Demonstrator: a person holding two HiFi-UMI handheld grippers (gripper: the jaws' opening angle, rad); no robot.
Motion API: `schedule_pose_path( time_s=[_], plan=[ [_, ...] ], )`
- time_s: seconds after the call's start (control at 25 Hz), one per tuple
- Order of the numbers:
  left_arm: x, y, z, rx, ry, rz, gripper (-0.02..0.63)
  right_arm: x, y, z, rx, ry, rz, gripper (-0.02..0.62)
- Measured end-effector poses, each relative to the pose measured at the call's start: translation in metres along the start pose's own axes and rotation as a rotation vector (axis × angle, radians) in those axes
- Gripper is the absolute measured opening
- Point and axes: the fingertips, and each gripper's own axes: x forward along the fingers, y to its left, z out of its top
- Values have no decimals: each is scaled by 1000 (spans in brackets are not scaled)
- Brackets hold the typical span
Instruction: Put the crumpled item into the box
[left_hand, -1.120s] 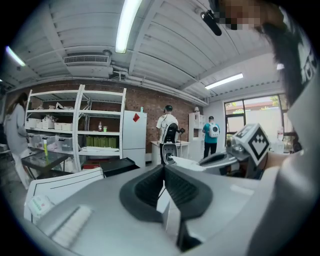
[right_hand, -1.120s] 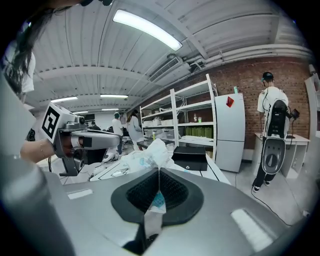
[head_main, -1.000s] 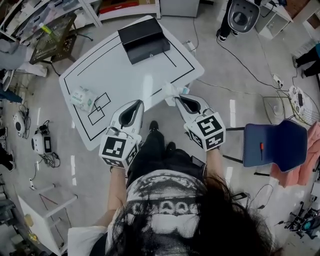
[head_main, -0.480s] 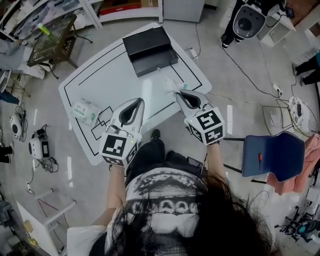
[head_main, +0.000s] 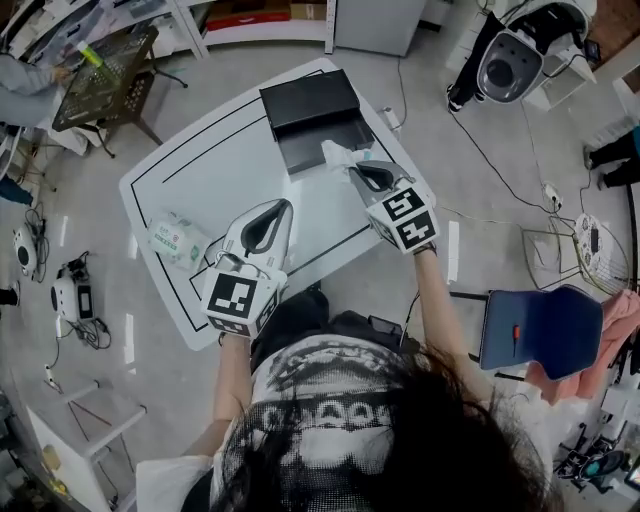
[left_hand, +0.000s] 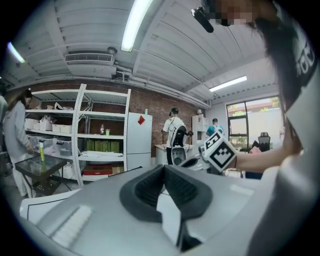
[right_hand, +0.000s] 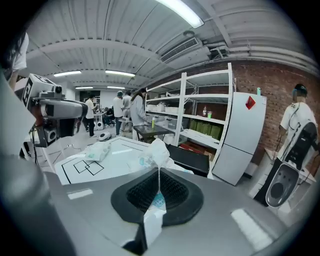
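My right gripper (head_main: 352, 170) is shut on a crumpled white wrapper (head_main: 338, 157) with a blue mark, held up just at the near edge of the black box (head_main: 312, 118). The right gripper view shows the wrapper (right_hand: 152, 156) pinched between the black pads (right_hand: 175, 192), with the black box (right_hand: 189, 157) close behind it. My left gripper (head_main: 272, 212) hovers over the white table (head_main: 220, 160) nearer to me, shut with nothing in it. In the left gripper view its jaws (left_hand: 165, 172) are pressed together and point up at the room.
A white tissue pack (head_main: 172, 238) lies at the table's left edge beside small drawn squares (head_main: 212, 252). A dark cart (head_main: 100, 70) stands beyond the table to the left. A blue chair (head_main: 540, 330) is on my right. Cables run across the floor.
My right gripper has carried the wrapper forward and up to the near edge of the black box. The left gripper has hardly moved.
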Motion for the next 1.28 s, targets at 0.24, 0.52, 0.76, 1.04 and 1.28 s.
schedule_pose_path(
  time_s=[0.24,0.52,0.76,1.04,1.28],
  plan=[
    [5,23,-1,-17,1,10,0,67,-26,-7,-48,100,23,9],
    [2,51,-10,-41,18,42,0,142,-52,-33,-170,278,57,9],
    [-4,70,-25,-68,47,68,0,186,-68,-54,-235,414,83,9],
    [-8,89,-37,-93,62,87,0,217,-76,-78,-171,518,91,9],
    [-9,97,-44,-102,68,88,0,223,-83,-85,-151,587,37,9]
  ],
)
